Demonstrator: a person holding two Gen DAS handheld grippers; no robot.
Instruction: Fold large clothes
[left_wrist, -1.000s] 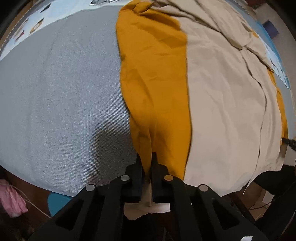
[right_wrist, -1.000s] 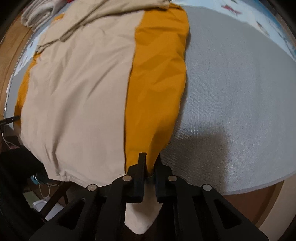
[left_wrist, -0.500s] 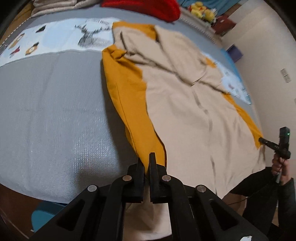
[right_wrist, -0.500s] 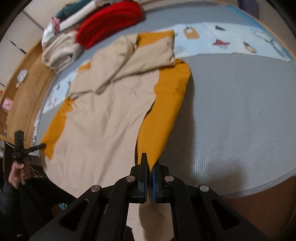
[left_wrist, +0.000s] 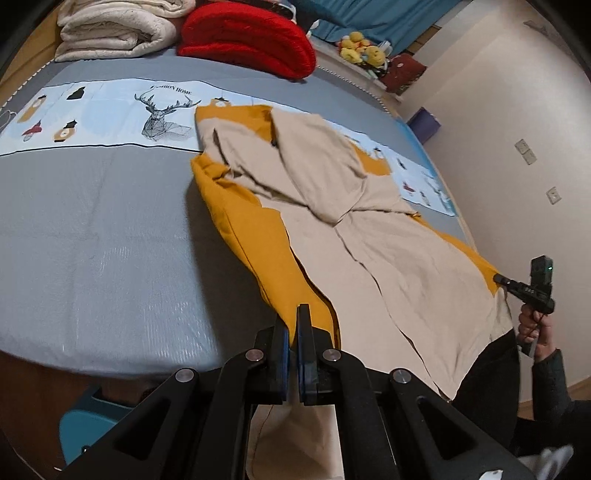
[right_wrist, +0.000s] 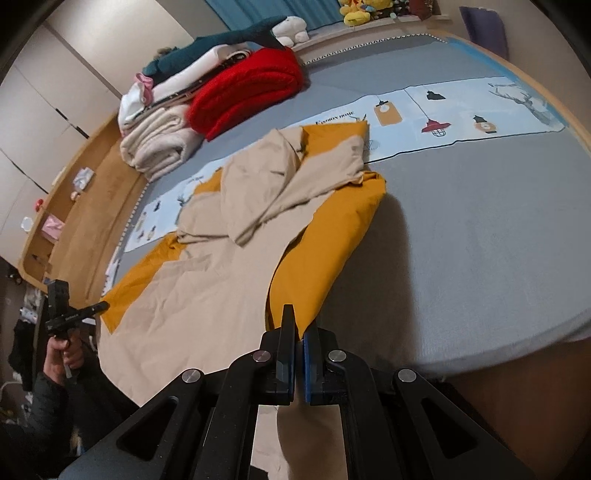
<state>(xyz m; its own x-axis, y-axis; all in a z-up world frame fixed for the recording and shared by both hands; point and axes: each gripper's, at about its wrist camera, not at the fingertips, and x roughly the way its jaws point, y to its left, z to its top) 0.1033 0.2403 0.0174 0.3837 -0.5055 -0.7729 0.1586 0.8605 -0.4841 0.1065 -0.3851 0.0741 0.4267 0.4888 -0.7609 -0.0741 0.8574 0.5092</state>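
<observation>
Large beige and mustard-yellow cloth garment (left_wrist: 388, 236) spread across grey bed mattress (left_wrist: 96, 236), near hem raised off the edge. Left gripper (left_wrist: 293, 325) clenched on the yellow corner; right gripper (right_wrist: 299, 328) likewise clamped on the opposite yellow corner. Folded red knitted blanket (right_wrist: 247, 92) beyond.

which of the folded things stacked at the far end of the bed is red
The thick knitted red blanket. It lies nearer the bed's middle, beside the cream fleece blanket, while the white and teal folded items sit behind it.
</observation>
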